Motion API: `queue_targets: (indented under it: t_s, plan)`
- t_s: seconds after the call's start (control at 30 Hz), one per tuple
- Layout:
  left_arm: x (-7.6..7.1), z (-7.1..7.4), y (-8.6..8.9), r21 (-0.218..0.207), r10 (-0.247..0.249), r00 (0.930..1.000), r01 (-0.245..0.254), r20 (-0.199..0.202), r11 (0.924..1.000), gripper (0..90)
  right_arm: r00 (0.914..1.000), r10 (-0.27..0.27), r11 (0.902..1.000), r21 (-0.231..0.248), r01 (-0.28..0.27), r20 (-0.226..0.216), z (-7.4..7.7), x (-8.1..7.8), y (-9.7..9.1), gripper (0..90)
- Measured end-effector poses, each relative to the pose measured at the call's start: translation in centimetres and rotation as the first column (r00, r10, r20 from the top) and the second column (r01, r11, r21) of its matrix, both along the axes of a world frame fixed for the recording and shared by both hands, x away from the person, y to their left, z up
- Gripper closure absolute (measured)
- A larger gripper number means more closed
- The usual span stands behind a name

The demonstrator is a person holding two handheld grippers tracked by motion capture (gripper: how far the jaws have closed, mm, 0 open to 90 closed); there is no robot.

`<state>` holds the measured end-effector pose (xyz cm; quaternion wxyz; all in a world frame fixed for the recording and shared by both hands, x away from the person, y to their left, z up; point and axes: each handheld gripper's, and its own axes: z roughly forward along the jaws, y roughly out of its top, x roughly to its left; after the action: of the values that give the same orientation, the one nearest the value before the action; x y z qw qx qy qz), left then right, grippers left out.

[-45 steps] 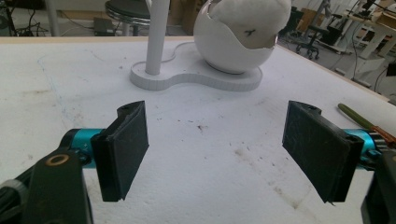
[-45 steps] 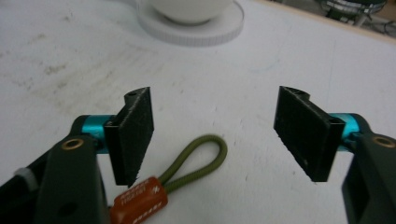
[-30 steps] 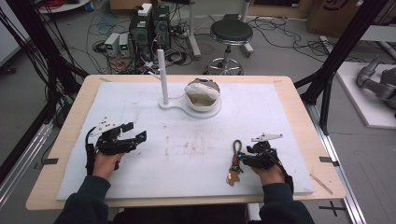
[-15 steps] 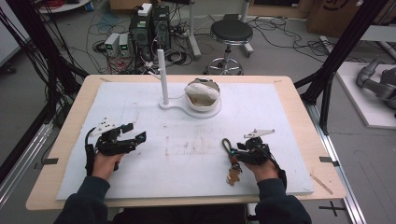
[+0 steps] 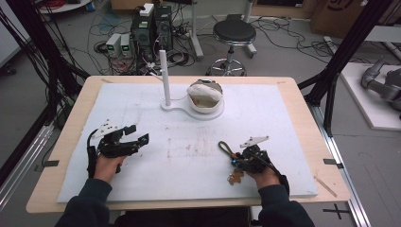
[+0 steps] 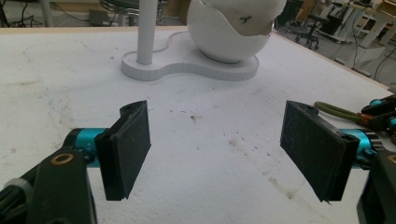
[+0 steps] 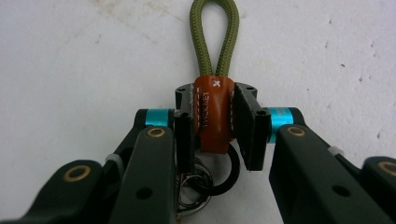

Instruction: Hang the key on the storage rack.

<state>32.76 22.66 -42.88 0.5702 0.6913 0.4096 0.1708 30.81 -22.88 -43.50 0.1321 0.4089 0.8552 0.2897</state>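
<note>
My right gripper [image 7: 214, 122] has just been closing and now pinches the orange leather tab of the keychain [image 7: 214, 112], whose olive cord loop points to 12 o'clock and whose rings hang at 6, low on the white mat [image 5: 283, 123] at about 5 o'clock. My left gripper [image 6: 219, 149] rests at 8 o'clock, jaws spread wide on nothing. At 12 o'clock, the white bowl [image 5: 204, 97] on its stand [image 5: 166, 75] holds crumpled white material.

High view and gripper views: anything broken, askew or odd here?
The white egg-shaped shell on the stand has a jagged, broken-looking top rim. The white mat is scuffed and stained mid-table. The keychain sits squarely in the right gripper.
</note>
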Motion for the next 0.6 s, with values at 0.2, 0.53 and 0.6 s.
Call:
queue_targets:
  t_s: [0.2,0.53,0.6]
  plan:
    - [0.0,0.0,0.4,0.0,0.019,0.9998,-0.019,0.002,0.9998,24.5,0.997,0.016,0.9964,0.082,-0.022,0.075,0.7,0.5,0.2,72.5]
    - [0.0,0.1,0.8,0.001,0.035,0.9993,-0.035,0.008,0.9994,24.5,0.9584,0.014,0.9801,0.186,-0.07,0.285,3.1,1.3,2.1,72.4]
    - [0.0,0.1,0.8,0.002,0.035,0.9993,-0.035,0.008,0.9994,24.5,0.9497,0.024,0.977,0.194,-0.088,0.312,3.7,1.6,2.9,72.4]
